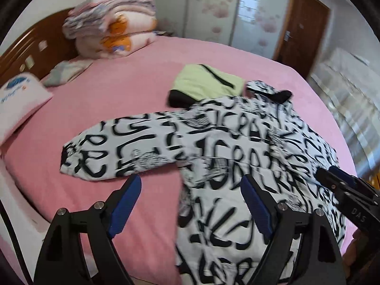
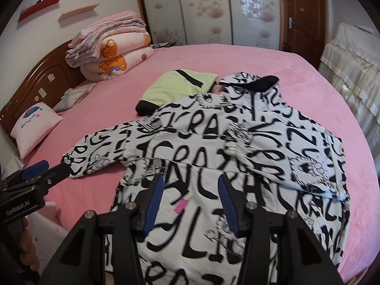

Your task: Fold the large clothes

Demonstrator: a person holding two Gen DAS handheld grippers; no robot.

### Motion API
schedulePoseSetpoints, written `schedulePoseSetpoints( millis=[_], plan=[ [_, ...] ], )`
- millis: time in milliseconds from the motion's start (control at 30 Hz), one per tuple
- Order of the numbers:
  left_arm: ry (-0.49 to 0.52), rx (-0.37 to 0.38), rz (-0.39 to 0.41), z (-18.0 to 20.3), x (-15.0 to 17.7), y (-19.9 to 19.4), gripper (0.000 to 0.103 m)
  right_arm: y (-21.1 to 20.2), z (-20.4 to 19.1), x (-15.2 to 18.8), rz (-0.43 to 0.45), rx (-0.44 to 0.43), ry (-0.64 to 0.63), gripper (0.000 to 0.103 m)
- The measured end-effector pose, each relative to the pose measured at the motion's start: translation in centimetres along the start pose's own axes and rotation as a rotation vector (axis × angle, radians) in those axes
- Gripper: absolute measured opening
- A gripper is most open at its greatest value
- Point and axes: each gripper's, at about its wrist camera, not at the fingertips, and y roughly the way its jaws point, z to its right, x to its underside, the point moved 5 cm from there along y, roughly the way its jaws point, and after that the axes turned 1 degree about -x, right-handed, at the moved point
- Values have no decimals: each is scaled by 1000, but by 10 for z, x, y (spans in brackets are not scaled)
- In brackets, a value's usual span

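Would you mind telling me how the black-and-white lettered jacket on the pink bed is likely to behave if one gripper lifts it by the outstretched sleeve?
The black-and-white lettered jacket will probably drape and sag, since its creased cloth follows the pink bed. The sleeve would likely rise first, the wide body dragging behind. It looks puffy, so perhaps bulky rather than heavy.

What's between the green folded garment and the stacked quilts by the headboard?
Only bare pink sheet lies between the green garment and the quilt stack; the right wrist view shows it best.

home bedroom: pink-sheeted bed (image 2: 237,57), wooden headboard (image 2: 42,83), stacked quilts (image 2: 111,47), wardrobe doors (image 2: 204,9).
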Motion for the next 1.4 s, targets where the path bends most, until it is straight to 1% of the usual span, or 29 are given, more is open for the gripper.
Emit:
schedulePoseSetpoints(
  millis=[167,300,433,500,567,633,733,833,933,1033,1133,1200,1233,1267,1333,1367,1400],
  plan=[
    [-93,-30,-12,-52,-3,20,84,17,-40,-17,10,-36,-36,48],
    [-168,-53,-32,-86,-1,40,84,36,-70,-27,0,-68,-71,48],
    [-269,-72,-60,-125,6,65,84,58,-100,-33,-12,-98,-110,49],
    [-323,-67,-69,-142,11,78,84,70,-112,-34,-19,-106,-125,49],
    [-388,-46,-74,-159,17,94,84,84,-123,-34,-29,-113,-138,49],
    [-454,-42,-84,-174,24,111,84,99,-133,-33,-52,-122,-141,49],
    [-561,-40,-98,-200,39,139,84,115,-141,-29,-81,-141,-137,49],
    [-649,-37,-112,-221,52,163,84,131,-147,-21,-113,-142,-144,49],
    [-733,-17,-104,-240,61,183,84,146,-147,-13,-150,-141,-141,48],
    [-777,-5,-59,-251,60,193,84,158,-145,-8,-179,-139,-128,48],
    [-774,-38,-31,-259,52,204,83,170,-143,-4,-200,-139,-113,48],
    [-775,-82,-25,-263,48,210,67,176,-143,-1,-214,-143,-104,48],
    [-770,-116,-30,-265,45,213,45,178,-142,-1,-218,-144,-102,48],
    [-760,-134,-32,-266,43,215,28,179,-142,0,-221,-145,-100,48],
    [-752,-129,-23,-266,36,215,13,180,-140,1,-222,-146,-97,48],
    [-743,-140,-14,-264,32,212,10,180,-139,2,-223,-145,-97,48],
    [-721,-160,-5,-260,26,207,9,180,-138,2,-225,-146,-95,48]
  ],
)
